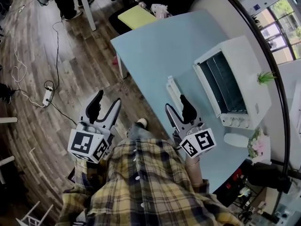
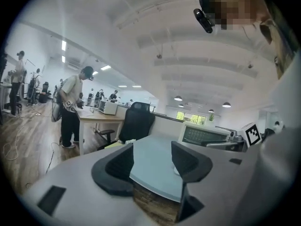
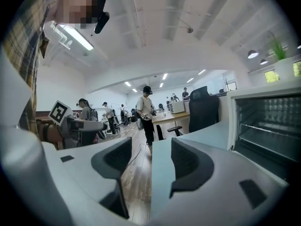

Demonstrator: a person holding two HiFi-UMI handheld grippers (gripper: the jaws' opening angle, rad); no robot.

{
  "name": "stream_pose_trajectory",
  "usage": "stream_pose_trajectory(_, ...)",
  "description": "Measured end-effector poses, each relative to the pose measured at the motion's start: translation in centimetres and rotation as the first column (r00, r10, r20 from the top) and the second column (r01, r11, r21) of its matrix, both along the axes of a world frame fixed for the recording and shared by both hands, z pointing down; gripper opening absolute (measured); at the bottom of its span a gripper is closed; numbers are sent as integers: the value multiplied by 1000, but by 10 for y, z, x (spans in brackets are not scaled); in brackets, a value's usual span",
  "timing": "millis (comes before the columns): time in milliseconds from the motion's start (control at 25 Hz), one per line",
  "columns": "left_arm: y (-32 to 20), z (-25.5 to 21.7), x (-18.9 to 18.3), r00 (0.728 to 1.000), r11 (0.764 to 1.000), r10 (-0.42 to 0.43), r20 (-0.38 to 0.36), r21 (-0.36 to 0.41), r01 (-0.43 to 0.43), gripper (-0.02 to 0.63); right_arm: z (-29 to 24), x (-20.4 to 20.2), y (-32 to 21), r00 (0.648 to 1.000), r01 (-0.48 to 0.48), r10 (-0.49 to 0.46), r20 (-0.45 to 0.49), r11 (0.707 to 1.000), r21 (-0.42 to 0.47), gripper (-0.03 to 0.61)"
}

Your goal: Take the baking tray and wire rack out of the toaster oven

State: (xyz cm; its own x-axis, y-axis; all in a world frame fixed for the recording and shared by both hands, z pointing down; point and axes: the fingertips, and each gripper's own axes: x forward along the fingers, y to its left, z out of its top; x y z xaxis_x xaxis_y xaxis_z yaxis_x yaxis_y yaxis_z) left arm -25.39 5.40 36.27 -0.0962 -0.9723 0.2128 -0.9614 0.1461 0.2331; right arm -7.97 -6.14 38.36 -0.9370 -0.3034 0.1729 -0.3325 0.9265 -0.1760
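Left tongs [image 1: 107, 99]: jaws apart, nothing between them, held over the wood floor [image 1: 56, 79] just off the near edge of the worktop [image 1: 160, 46]. Right tongs [image 1: 176, 103]: jaws apart, likewise empty, held over the worktop and just short of a white bar [image 1: 172, 91] that appears to be the handle of the let-down door. Toaster oven [image 1: 249, 69]: white, on the right part of the worktop, mouth open toward the person, a small green plant [image 1: 266, 76] on its top. Wire rack [image 3: 270, 128]: inside the oven on its rails. The baking tray cannot be told apart from the dark ribbed interior, so it is presumably in there too. Step in hand, as judged: the reach to the oven mouth, nothing grasped yet. To do it well, bring the right tongs in low over the door, level with the rack's front edge, close on that edge alone and draw straight out along the rails. Bring the left tongs across to steady the far side so the piece does not tip. Views compared: the head view alone gives the layout of both tongs against worktop and oven. The right gripper view alone looks into the cavity and shows the rack bars. The left gripper view shows the oven only small and far off across the worktop.
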Motion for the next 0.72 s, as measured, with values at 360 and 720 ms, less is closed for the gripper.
stream_pose_trajectory(360, -98, 0, 23, 969, 968, 249, -3, 29, -248, 249, -5, 43, -48, 970, -243, 243, 11, 970, 8, 245)
stream_pose_trajectory(720, -202, -4, 64, 809, 809, 588, -19, 18, -587, 247, -1, 95, -89, 804, -589, 593, 37, 803, -86, 244)
